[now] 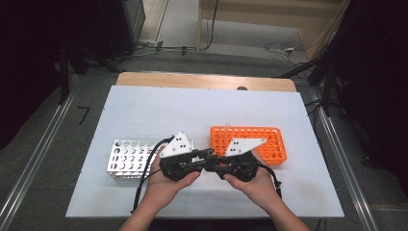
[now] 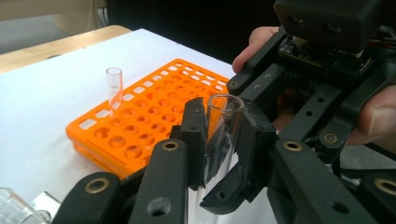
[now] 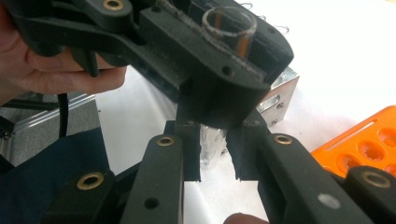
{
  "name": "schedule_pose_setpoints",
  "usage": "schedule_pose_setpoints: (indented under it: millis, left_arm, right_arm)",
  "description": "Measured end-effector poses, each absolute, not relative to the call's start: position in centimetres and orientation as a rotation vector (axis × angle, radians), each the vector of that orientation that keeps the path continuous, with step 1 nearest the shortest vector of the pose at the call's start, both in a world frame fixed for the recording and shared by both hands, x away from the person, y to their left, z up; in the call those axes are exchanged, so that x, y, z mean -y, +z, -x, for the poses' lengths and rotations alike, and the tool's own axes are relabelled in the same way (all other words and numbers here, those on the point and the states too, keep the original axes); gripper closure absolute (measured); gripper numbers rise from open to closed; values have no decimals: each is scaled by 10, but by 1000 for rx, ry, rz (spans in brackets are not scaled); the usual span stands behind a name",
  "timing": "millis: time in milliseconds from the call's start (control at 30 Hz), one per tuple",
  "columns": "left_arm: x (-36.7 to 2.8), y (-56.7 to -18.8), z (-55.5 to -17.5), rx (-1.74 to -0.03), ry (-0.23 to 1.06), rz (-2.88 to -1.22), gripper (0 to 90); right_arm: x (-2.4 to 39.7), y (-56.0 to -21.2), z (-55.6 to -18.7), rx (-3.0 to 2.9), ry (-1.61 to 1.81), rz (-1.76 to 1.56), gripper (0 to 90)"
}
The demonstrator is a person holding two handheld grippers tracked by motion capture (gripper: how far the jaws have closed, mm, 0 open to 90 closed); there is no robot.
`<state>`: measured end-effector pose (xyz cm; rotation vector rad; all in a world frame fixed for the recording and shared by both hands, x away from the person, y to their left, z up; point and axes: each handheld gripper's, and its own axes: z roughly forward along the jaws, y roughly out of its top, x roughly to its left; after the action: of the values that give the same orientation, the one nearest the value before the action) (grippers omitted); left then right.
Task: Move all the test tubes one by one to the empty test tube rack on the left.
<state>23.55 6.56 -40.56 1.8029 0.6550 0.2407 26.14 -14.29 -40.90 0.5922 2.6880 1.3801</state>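
1. Your left gripper (image 2: 219,140) has its jaws pinching a clear glass tube (image 2: 223,126), open mouth up, just above the pads; tube is upright betw. both grippers, over the counter (image 1: 159,110).
2. Your right gripper (image 3: 214,156) is pinching the same tube lower down; jaws are close in around the glass, right under the left gripper's body.
3. Risk: both grippers hold one tube. If you pull or twist the hands apart w/o one letting go, the glass could snap or shoot out.
4. Risk: release both together and it drops to the counter.
5. Beyond the left jaws, the orange rack (image 2: 140,121) holds one other tube (image 2: 114,86) standing at its far edge; swing wide and you may clip it.
6. Metal rack (image 1: 127,156) sits behind the left gripper, near the cable.
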Motion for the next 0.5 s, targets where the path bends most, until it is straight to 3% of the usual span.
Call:
schedule_pose_setpoints:
  millis: [233, 300, 500]
  left_arm:
    - [-69, -405, -235, -653, 259, -1791, 764]
    - [-71, -404, -236, -657, 259, -1782, 764]
    - [-79, -402, -237, -674, 274, -1766, 764]
  right_arm:
    - [144, -409, -262, -2680, 1396, -592, 694]
    - [145, -409, -263, -2679, 1406, -597, 621]
    - [150, -409, -262, -2655, 1441, -595, 266]
